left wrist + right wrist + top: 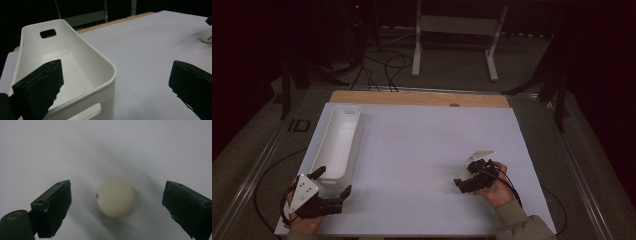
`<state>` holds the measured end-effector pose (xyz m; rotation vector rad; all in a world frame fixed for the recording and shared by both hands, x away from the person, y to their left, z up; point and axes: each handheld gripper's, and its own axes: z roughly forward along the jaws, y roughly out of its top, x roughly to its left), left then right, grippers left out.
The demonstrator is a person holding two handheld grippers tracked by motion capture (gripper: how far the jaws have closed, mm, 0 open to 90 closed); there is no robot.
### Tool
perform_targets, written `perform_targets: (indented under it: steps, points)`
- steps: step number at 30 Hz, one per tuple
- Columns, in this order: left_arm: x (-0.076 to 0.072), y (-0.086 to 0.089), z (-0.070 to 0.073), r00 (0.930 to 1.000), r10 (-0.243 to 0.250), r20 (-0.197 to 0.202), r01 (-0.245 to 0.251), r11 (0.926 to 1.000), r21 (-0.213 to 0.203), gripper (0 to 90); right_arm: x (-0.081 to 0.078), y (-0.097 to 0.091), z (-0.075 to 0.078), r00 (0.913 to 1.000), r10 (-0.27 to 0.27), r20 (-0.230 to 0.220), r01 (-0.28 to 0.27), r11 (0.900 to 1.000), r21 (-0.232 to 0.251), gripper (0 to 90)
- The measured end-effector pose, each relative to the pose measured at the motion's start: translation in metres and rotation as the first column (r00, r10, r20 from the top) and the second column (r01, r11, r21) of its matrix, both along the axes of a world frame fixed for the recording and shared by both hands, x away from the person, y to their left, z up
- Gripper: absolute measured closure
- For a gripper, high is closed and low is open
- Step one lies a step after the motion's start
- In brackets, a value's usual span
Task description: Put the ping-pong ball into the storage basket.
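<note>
A small cream-white ball [115, 198] lies on the white table sheet [105, 147], between the two jaws of my right gripper [116, 206]. The jaws stand wide apart and touch nothing. In the high view the right gripper [463, 181] is low over the sheet at the right front, pointing left. My left gripper [333, 181] is at the front left, open, with one jaw by the near end of a long white bin [339, 142]. In the left gripper view the left gripper [115, 82] straddles the bin's near corner [110, 68], and the bin looks empty. The ball [207, 36] shows far off at the right edge.
The white sheet [422, 150] covers most of the table, with a wooden strip [419, 98] along the far edge. Behind the table stand a white metal frame [457, 30] and loose cables [387, 67] on the floor. Each gripper trails a cable toward the table's front.
</note>
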<state>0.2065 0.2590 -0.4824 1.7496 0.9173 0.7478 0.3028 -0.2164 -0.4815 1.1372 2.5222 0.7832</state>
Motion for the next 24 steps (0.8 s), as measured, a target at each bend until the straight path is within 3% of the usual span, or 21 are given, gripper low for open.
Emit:
perform_targets:
  steps: [9, 24]
  points:
    - [0.0001, -0.0001, -0.0001, 1.0000, 0.001, 0.000, -0.001, 1.0000, 0.001, 0.0, 0.0015, 0.0009, -0.0023, 0.9999, -0.004, -0.015, 0.003, 0.9999, -0.012, 10.6]
    - [-0.0001, 0.0003, 0.0001, 1.0000, 0.003, 0.001, -0.003, 1.0000, 0.003, 0.1, 0.0030, 0.0033, -0.0075, 0.9991, -0.001, -0.043, -0.001, 0.9988, -0.048, 24.9]
